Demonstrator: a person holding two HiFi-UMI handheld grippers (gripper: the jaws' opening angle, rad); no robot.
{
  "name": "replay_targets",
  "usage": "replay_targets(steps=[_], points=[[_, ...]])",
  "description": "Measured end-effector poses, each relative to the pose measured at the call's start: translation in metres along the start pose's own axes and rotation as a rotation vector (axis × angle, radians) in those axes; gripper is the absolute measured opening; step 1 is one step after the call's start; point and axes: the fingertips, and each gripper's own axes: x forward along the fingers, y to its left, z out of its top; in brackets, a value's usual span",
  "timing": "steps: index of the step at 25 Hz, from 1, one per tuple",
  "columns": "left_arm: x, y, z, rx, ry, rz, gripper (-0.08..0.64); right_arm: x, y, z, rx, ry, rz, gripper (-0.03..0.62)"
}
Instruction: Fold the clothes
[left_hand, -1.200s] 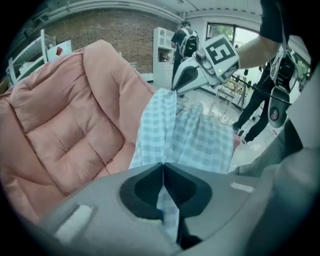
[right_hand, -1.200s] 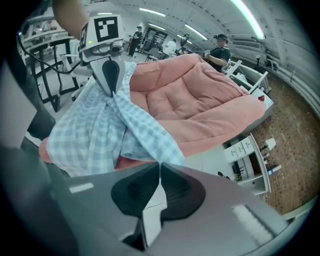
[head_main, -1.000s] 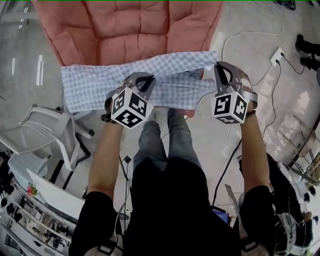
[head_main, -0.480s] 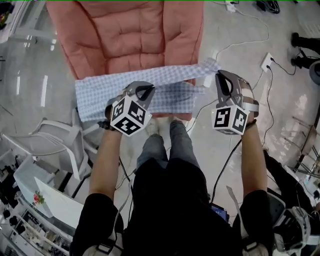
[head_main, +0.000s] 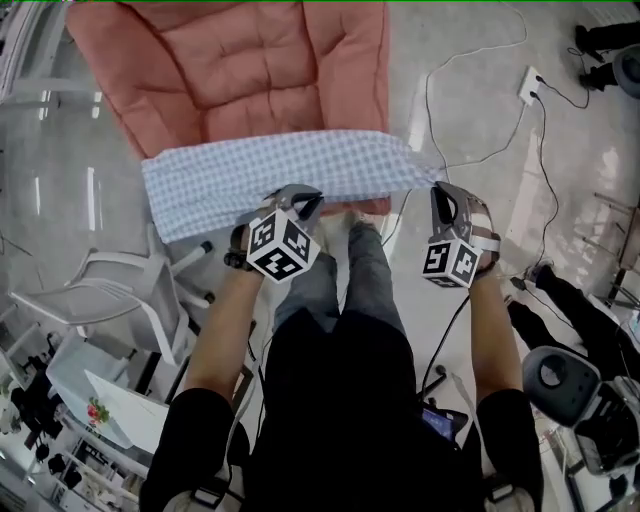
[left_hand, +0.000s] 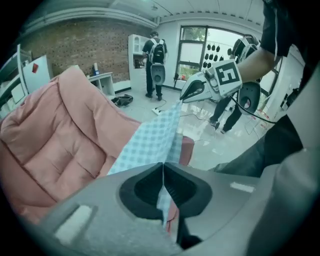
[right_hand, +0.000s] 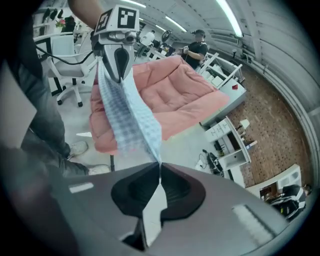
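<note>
left claw (left_hand: 163, 167), right claw (right_hand: 160, 169) pinched tight on checked cloth (head_main: 250, 175) | stretched beside cushion (head_main: 230, 70) | folding seemingly barely begun

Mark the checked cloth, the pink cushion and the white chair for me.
checked cloth (head_main: 230, 180), head view, on the middle of its checked face.
pink cushion (head_main: 230, 70), head view, on a quilted panel above the cloth.
white chair (head_main: 100, 285), head view, on its white body, left of the arm.
</note>
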Motion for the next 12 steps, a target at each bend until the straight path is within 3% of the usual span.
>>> replay_targets(steps=[3, 9, 10, 12], points=[[0.02, -0.025, -0.021, 0.044, 0.04, -0.032, 0.014, 0.015, 0.041, -0.025, 0.036, 0.042, 0.042, 0.015], [0.033, -0.038, -0.039, 0.035, 0.032, -0.041, 0.015, 0.03, 0.059, -0.03, 0.069, 0.062, 0.034, 0.018], [0.033, -0.038, -0.039, 0.038, 0.028, -0.04, 0.018, 0.03, 0.061, -0.03, 0.08, 0.061, 0.043, 0.028], [0.034, -0.04, -0.042, 0.046, 0.029, -0.047, 0.046, 0.03, 0.069, -0.028, 0.109, 0.059, 0.082, 0.113]])
